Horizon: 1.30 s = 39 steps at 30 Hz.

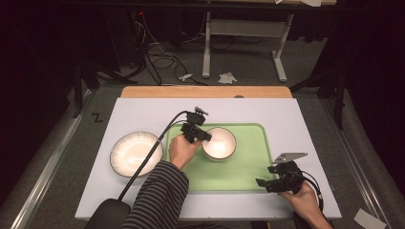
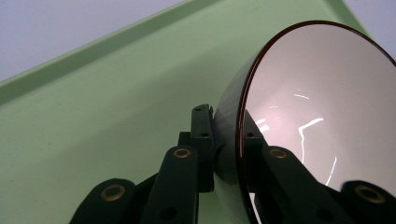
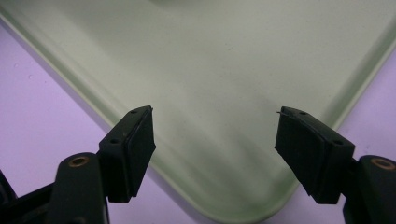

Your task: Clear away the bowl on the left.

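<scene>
A small white bowl (image 1: 219,142) with a dark rim sits on the green tray (image 1: 243,167). My left gripper (image 1: 203,135) is shut on the bowl's left rim; in the left gripper view one jaw is outside the bowl (image 2: 322,102) and one inside, over the tray (image 2: 116,102). A larger white ribbed bowl (image 1: 135,153) rests on the white mat left of the tray. My right gripper (image 1: 263,182) hovers open over the tray's near right corner; in the right gripper view its spread jaws frame the rounded tray corner (image 3: 224,140) with nothing between them (image 3: 215,140).
The white mat (image 1: 143,114) covers a wooden table (image 1: 205,91). Behind it are desk legs (image 1: 206,52), cables (image 1: 157,52) and crumpled paper (image 1: 227,78) on the floor. A metal rail (image 1: 47,167) runs along the left side.
</scene>
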{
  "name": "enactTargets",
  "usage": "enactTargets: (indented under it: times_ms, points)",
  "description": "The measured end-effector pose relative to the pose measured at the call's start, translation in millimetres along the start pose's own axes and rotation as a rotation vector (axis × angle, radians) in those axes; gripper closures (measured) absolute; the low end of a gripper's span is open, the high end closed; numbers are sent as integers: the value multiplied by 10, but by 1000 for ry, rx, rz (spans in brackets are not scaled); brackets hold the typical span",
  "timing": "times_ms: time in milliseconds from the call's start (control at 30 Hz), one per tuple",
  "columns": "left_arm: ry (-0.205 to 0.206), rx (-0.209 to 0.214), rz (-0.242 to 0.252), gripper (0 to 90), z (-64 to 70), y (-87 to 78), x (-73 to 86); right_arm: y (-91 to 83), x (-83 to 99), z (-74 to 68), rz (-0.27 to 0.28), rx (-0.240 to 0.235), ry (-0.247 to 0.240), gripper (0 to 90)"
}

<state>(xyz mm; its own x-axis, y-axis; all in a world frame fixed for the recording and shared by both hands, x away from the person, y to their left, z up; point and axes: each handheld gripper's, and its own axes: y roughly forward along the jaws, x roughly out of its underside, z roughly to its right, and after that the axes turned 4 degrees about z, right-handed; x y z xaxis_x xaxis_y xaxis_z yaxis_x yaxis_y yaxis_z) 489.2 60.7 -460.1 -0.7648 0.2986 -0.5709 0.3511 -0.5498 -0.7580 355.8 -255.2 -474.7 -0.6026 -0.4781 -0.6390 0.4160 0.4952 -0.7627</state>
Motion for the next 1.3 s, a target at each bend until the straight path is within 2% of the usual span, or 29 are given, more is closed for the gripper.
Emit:
enactTargets:
  times_ms: [467,600,700,800,1000,1067,1167,1300]
  points:
    - [-52,-49,-10,818,-137,84,20,0,1,-4,2,4,-6,296]
    - [-69,-45,-3,819,-161,99,25,1,0,3,-3,1,-4,296]
    - [-45,-52,9,820,-164,121,37,6,0,-1,-1,1,-6,296]
    - [-38,-80,-10,822,-146,105,55,6,3,0,4,3,-11,296]
    - [-35,-75,-3,819,-157,94,60,6,-1,-1,-4,2,-5,296]
    - [-34,-74,-5,797,-159,88,60,6,0,2,-4,4,-17,296]
    - [-37,-68,5,766,-163,59,55,7,0,-2,0,5,-10,296]
    - [-39,-63,24,666,-177,-9,46,6,0,0,-3,0,-6,296]
